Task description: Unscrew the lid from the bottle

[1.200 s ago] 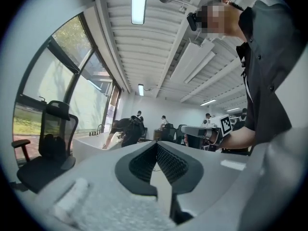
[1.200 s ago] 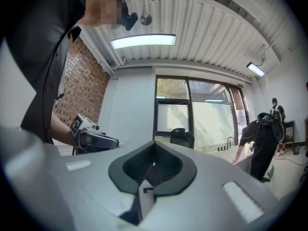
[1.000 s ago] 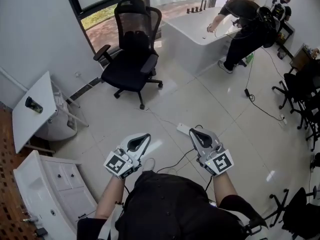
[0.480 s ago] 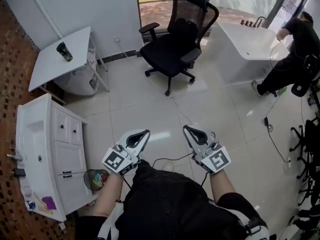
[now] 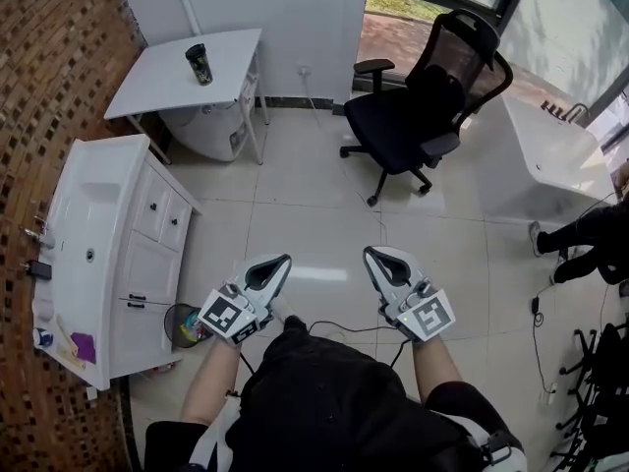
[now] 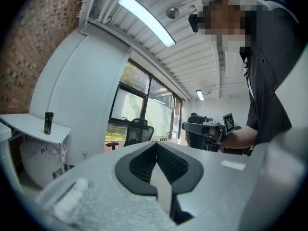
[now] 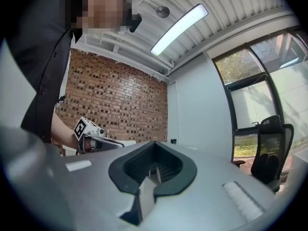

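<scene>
Swung round since the earlier frames, the head view is being filled by a brick wall [image 5: 59, 57], a vanity cabinet [image 5: 147, 254] and a white side table [image 5: 157, 91], where the bottle [image 5: 200, 64] is standing upright, well apart from both grippers. Only the approach is being made: the left gripper [image 5: 281, 262] and right gripper [image 5: 371, 254] are being carried over tiled floor [image 5: 314, 214], jaws closed on nothing, and likely need bringing there and opening.

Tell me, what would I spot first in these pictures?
Two white grippers stick out low in the middle, the left gripper and the right gripper, both shut and empty. Beyond them, a black office chair stands at the upper right. A dark bottle stands alone on a white table at the upper left.
</scene>
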`<state>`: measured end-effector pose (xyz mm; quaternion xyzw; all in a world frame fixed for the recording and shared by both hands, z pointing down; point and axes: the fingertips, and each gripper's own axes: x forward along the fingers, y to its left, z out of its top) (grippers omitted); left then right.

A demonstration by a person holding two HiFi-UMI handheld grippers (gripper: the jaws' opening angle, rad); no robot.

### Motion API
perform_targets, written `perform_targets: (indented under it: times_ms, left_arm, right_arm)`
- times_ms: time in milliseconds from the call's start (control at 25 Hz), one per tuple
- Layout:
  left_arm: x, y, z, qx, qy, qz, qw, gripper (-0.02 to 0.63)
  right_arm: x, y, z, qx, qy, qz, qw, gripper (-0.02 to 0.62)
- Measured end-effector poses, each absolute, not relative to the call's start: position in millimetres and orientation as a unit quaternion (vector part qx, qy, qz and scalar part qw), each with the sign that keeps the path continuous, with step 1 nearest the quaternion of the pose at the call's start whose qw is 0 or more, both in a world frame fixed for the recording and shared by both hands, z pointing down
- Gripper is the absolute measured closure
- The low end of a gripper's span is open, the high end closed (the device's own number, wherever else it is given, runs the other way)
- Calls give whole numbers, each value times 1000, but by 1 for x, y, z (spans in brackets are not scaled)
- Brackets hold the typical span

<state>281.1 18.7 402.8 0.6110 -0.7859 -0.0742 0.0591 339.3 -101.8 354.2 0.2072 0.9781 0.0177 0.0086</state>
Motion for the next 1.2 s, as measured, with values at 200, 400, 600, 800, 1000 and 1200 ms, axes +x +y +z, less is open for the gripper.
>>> perform_targets:
  times_ms: [200, 400, 600, 800, 1000, 1200]
  left_arm:
    - [247, 21, 398, 606, -790, -79, 45, 604]
    - [205, 24, 395, 607, -790, -79, 34, 604]
    - [161, 38, 395, 596, -799, -70, 26, 604]
    - [113, 82, 395, 565, -823, -59, 20, 604]
    - [67, 137, 400, 521, -852, -49, 24, 603]
    - [38, 151, 411, 492, -867, -68, 30, 604]
  right_arm:
    - [301, -93, 355, 226, 974, 31, 1, 589]
    - [257, -82, 351, 235, 971, 40, 5, 589]
    - [205, -62, 350, 259, 965, 36, 12, 589]
    - [145, -21, 352, 307, 951, 32, 22, 589]
    - [100, 28, 353, 354, 935, 26, 25, 589]
    - [60, 40, 369, 384, 923, 20, -2, 589]
